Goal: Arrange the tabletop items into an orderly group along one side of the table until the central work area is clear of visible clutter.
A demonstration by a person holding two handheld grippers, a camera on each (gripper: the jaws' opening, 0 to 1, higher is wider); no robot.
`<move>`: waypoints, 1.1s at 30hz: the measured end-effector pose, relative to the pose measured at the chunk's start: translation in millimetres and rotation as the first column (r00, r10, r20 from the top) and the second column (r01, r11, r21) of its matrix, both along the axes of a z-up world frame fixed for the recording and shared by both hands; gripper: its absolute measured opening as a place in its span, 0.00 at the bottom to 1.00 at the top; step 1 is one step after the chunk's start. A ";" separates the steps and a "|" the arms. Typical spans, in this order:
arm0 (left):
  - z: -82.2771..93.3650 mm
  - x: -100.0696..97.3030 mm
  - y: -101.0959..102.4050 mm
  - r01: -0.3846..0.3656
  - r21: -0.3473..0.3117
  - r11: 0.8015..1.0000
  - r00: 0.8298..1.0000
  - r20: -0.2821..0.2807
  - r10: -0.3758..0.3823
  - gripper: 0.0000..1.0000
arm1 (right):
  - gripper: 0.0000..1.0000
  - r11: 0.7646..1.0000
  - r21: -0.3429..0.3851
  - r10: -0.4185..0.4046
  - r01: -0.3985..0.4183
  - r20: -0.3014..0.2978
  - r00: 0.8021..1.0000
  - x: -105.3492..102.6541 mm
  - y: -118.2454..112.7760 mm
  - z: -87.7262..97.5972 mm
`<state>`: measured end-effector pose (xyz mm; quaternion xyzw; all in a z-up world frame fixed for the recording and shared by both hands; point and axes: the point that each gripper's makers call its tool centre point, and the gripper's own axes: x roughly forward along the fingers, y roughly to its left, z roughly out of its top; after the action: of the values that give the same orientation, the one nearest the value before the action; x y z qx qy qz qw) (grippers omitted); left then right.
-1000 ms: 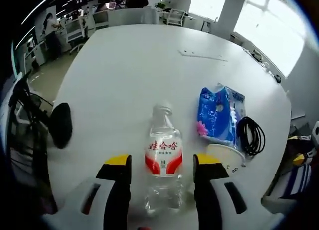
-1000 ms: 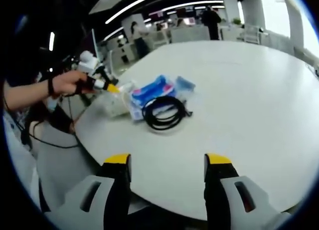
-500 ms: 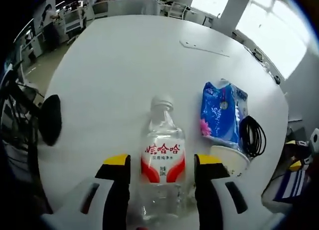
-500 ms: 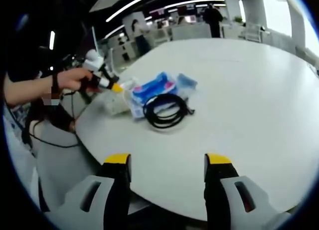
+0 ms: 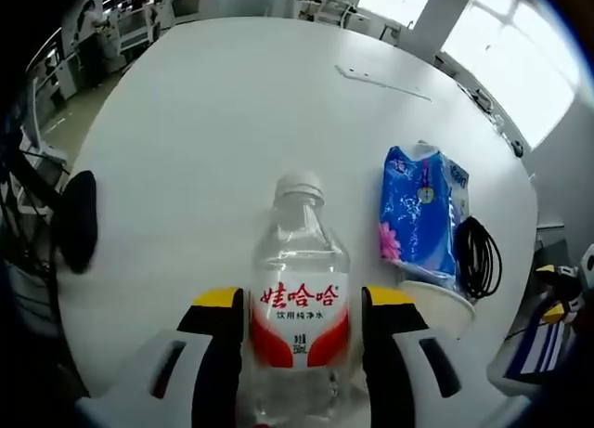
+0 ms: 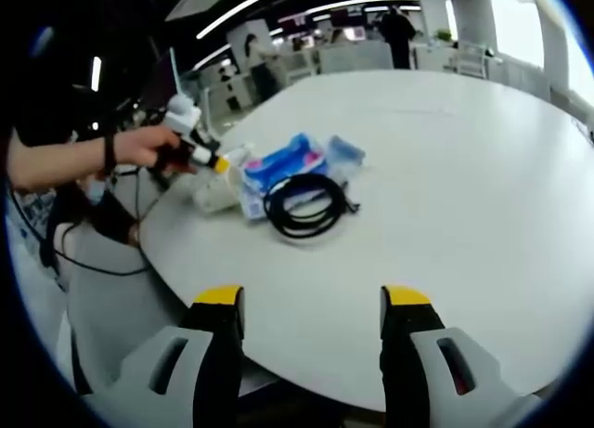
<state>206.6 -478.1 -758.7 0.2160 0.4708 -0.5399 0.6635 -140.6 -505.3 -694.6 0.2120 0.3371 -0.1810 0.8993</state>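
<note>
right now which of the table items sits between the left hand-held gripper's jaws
The clear water bottle with the red-and-white label. The blue tissue pack, paper cup and black cable coil all lie off to one side.

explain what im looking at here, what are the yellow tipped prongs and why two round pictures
There is no robot arm here. A person holds a handheld left gripper and right gripper, each carrying a fisheye camera, hence two round pictures. The yellow-tipped prongs are each gripper's fingers, rising from the bottom of its own view.

In the left gripper view, a clear water bottle with a red and white label stands between the fingers on a white table; actual contact is hard to confirm. Beside it lie a blue tissue pack, a paper cup and a coiled black cable.

In the right gripper view, the fingers are apart and hold nothing. The person's hand shows at the table's edge.
</note>
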 end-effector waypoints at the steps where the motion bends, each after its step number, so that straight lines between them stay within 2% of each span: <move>1: 0.2 0.5 -0.9 -0.006 -0.004 1.000 1.000 -0.005 0.006 0.50 | 0.58 1.000 0.000 -0.001 0.001 0.000 1.000 -0.1 0.1 0.1; 8: -0.8 4.4 -2.9 -0.017 -0.020 1.000 1.000 -0.008 0.017 0.42 | 0.58 1.000 0.000 -0.002 0.002 0.001 1.000 0.9 0.3 -0.2; 33: 5.2 7.9 3.3 -0.063 -0.074 0.995 0.998 -0.023 0.062 0.40 | 0.57 1.000 -0.005 0.007 -0.007 0.005 1.000 4.9 -0.3 2.0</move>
<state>214.6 -474.8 -753.6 0.1707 0.4639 -0.5382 0.6827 -135.7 -505.6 -692.6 0.2088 0.3351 -0.1783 0.9013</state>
